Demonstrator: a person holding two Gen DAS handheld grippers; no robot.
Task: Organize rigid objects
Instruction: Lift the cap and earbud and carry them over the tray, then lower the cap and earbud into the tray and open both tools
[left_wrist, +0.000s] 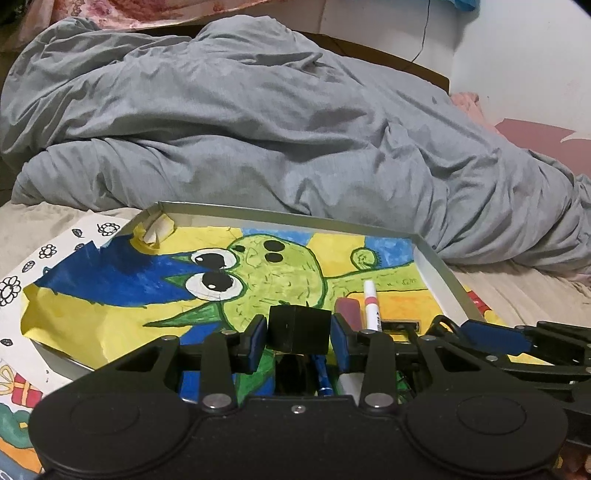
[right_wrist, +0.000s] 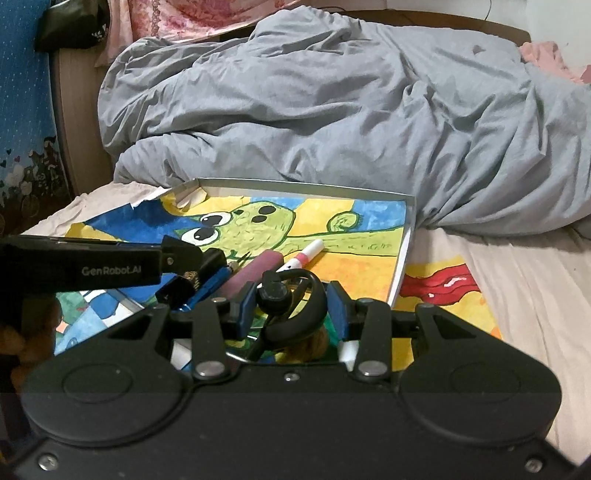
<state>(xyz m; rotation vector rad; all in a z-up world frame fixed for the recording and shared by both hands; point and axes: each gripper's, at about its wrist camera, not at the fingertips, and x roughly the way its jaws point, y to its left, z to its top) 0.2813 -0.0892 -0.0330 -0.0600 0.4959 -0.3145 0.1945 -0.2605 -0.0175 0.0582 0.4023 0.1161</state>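
My left gripper (left_wrist: 299, 328) is shut on a small black cube (left_wrist: 299, 332), just above the near part of a shallow white tray (left_wrist: 288, 216) lined with a painting of a green creature. In the tray lie a white-and-pink marker (left_wrist: 370, 306), a maroon block (left_wrist: 349, 310) and a blue pen (left_wrist: 321, 376). My right gripper (right_wrist: 291, 299) is shut on a black ear-hook earpiece (right_wrist: 275, 291) over the tray's (right_wrist: 295, 183) near right corner. The marker (right_wrist: 306, 254), maroon block (right_wrist: 255, 269) and pen (right_wrist: 210, 284) lie just beyond it. The left gripper (right_wrist: 188, 273) reaches in from the left.
A crumpled grey duvet (left_wrist: 258, 129) fills the bed behind the tray. More painted sheets (right_wrist: 443, 284) lie under and around the tray on the beige bedsheet (right_wrist: 524, 295). A wooden bed end (right_wrist: 74, 122) and a black bag (right_wrist: 74, 26) are at the far left.
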